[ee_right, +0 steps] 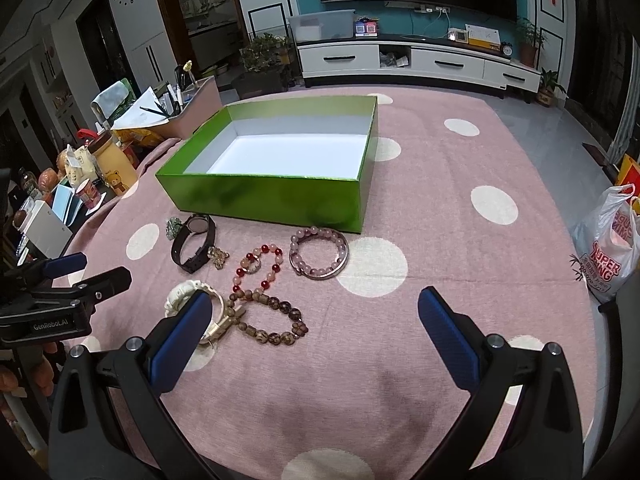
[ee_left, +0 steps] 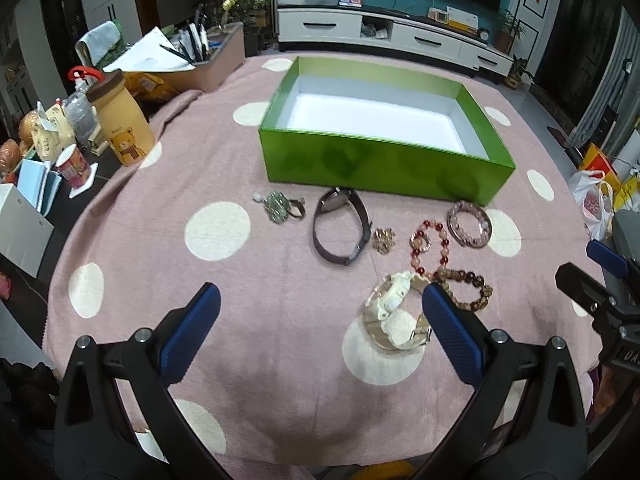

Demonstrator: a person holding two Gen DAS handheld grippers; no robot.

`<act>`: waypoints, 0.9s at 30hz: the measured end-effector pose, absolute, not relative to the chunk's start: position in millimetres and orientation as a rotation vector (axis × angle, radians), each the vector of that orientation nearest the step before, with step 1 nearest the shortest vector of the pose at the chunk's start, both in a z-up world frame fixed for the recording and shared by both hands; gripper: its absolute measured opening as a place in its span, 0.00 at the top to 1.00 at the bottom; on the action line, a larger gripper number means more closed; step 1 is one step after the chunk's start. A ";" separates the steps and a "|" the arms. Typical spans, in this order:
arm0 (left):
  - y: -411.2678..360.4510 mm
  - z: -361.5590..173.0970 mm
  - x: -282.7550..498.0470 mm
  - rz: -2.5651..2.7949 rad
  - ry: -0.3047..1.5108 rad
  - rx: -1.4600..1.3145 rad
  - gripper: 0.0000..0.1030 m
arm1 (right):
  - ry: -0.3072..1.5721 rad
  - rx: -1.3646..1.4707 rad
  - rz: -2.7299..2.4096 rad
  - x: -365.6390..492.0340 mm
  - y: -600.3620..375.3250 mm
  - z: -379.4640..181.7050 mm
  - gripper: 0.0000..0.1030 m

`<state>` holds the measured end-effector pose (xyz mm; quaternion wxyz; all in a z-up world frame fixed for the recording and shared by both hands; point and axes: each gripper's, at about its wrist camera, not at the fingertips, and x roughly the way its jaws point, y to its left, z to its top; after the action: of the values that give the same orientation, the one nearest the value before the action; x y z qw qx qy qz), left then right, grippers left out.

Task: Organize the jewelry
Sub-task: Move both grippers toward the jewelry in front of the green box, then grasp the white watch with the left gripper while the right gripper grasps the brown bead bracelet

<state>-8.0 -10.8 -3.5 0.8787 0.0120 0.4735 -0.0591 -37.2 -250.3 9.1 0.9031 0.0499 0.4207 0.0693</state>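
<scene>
Pink cloth with cream dots covers the surface, and on it stands an open green box with a white, empty inside. The jewelry lies in a loose cluster just in front of the box. From the left wrist view, a cream watch is nearest the left gripper, just inside its right-hand finger and partly hidden by it. Beyond lie a brown bead bracelet, a red bead bracelet, a pink bead bracelet, a small gold piece, a dark strap watch and a greenish piece. Both sets of jaws stand wide apart, holding nothing and hovering above the cloth. The right gripper has the brown bead bracelet just inside its left-hand finger, with bare cloth across the remaining gap.
</scene>
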 end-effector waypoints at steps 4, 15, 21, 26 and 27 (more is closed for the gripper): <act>-17.7 -17.5 -9.4 -0.153 1.012 0.043 0.04 | 0.908 0.110 0.169 -35.9 -252.5 -6.7 0.01; -29.2 -43.6 -3.9 -0.208 1.056 0.041 0.34 | 0.961 0.075 0.258 -30.4 -234.5 -44.3 0.41; -37.3 -54.0 2.6 -0.228 1.073 0.051 0.48 | 0.962 0.044 0.272 -22.2 -227.2 -55.8 0.59; -47.0 -61.1 6.2 -0.254 1.081 0.070 0.61 | 0.971 0.002 0.274 -15.5 -218.1 -65.6 0.70; -47.6 -61.9 6.9 -0.258 1.084 0.071 0.64 | 0.973 -0.003 0.277 -14.6 -216.6 -67.4 0.74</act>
<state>6.9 -47.6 -61.9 0.8483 0.0338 0.5141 -0.1223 -14.6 -216.6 -67.4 0.8749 -0.0015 0.4658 0.1326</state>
